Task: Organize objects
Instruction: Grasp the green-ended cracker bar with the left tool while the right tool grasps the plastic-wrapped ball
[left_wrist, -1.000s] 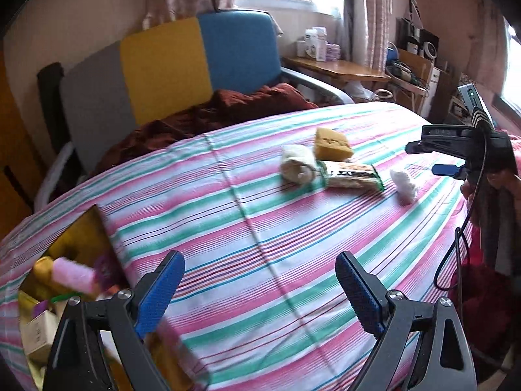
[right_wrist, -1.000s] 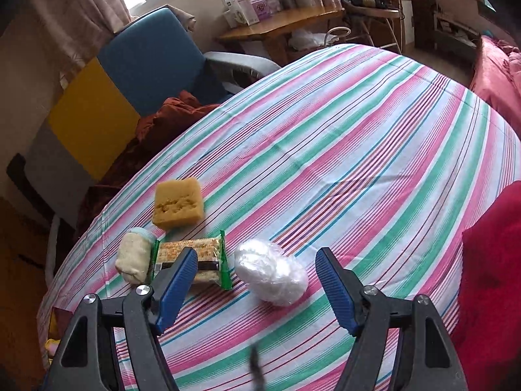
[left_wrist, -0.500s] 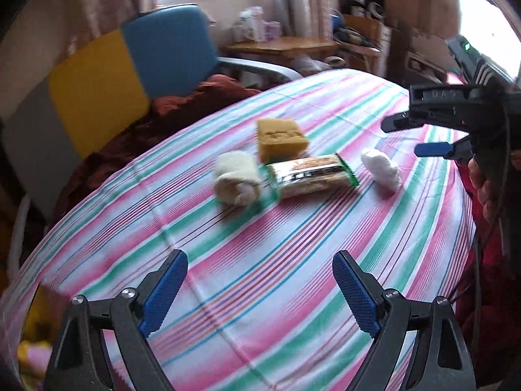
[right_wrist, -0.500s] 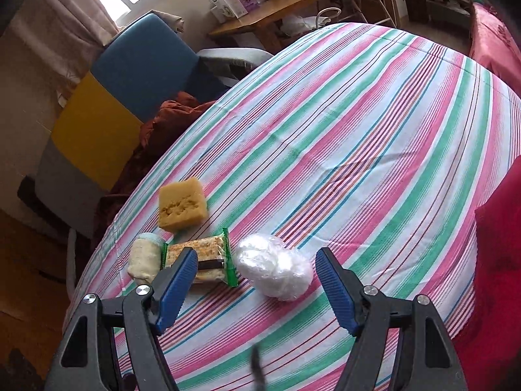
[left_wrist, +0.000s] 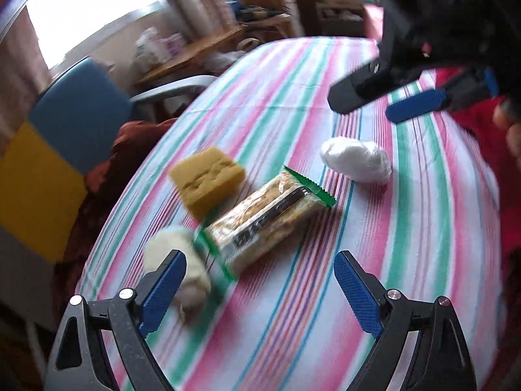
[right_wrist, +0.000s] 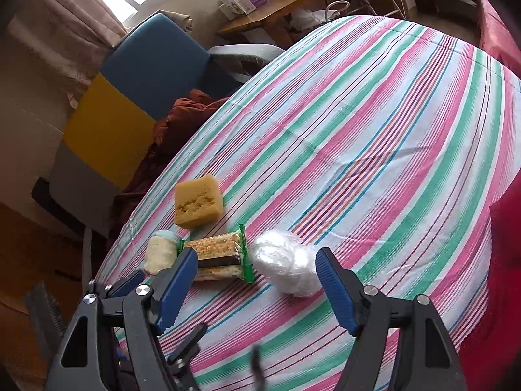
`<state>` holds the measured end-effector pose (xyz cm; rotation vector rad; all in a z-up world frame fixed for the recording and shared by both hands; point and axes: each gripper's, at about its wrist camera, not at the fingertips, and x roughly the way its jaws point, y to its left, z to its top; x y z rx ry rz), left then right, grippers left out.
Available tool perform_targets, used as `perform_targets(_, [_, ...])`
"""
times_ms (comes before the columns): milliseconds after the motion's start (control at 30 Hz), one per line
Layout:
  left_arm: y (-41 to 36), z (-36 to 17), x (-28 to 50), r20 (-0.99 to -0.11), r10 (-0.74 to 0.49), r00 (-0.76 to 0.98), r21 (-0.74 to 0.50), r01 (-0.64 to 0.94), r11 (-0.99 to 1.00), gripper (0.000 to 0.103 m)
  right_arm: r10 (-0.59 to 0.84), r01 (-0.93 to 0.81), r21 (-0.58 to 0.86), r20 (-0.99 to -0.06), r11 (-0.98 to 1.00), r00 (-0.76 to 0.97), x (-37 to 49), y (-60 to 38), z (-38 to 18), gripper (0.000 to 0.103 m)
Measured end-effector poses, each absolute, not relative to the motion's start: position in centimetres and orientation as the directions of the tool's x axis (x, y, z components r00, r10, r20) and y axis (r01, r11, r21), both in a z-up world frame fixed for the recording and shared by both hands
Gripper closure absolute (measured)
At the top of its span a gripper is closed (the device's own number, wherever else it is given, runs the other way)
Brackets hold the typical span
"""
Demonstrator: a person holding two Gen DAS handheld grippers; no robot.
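Note:
Four things lie in a row on the striped tablecloth (left_wrist: 293, 325): a cream cloth roll (left_wrist: 182, 260), a green-edged snack pack (left_wrist: 267, 215), a yellow sponge (left_wrist: 206, 179) and a white plastic wad (left_wrist: 356, 161). My left gripper (left_wrist: 260, 260) hovers just in front of the snack pack. Its jaws are opening, with nothing pressed between them, and its left finger covers part of the roll. My right gripper (right_wrist: 257, 255) stands open above the white wad (right_wrist: 286, 265), beside the snack pack (right_wrist: 218, 254). The left wrist view shows the right gripper (left_wrist: 368, 107) above the wad.
A blue, yellow and grey chair (right_wrist: 146, 75) with a brown blanket (right_wrist: 182, 120) stands behind the table. A wooden desk (right_wrist: 276, 6) with boxes is by the window. Red cloth (right_wrist: 501, 260) lies at the table's right edge.
My left gripper has swung right from the table's left edge, where a box of items showed, and come down close to the snack pack, rolling as it went. The right gripper has stayed in place.

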<state>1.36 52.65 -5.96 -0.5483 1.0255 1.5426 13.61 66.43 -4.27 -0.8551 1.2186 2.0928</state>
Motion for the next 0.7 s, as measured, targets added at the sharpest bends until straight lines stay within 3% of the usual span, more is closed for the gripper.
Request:
perform_targets(300, [56.9, -7.8, -0.2, -0.836, 0.512, -0.195, 0.315, -0.936, 0.158, 0.010, 0.129, -0.723, 0.551, -0.752, -0.416, -0.647, 13.5, 66.6, -4.6, 0.027])
perform_targets(433, [58.1, -8.4, -1.2, -0.858, 0.497, -0.132, 0.234, -0.961, 0.149, 0.009, 0.125, -0.722, 0.560, -0.749, -0.405, -0.651, 13.6, 66.8, -4.7, 0.027])
perform_targets(633, [57.2, -8.3, -2.4, -0.890, 0.455, 0.014, 0.007, -0.999, 0.045, 0.046, 0.125, -0.728, 0.558, -0.753, -0.398, -0.646, 13.7, 67.0, -4.9, 0.027])
perform_targets(700, [56.3, -8.2, -2.1, -0.886, 0.463, 0.008, -0.001, -1.000, 0.014, 0.052, 0.131, -0.733, 0.552, -0.756, -0.398, -0.641, 13.9, 67.0, -4.8, 0.027])
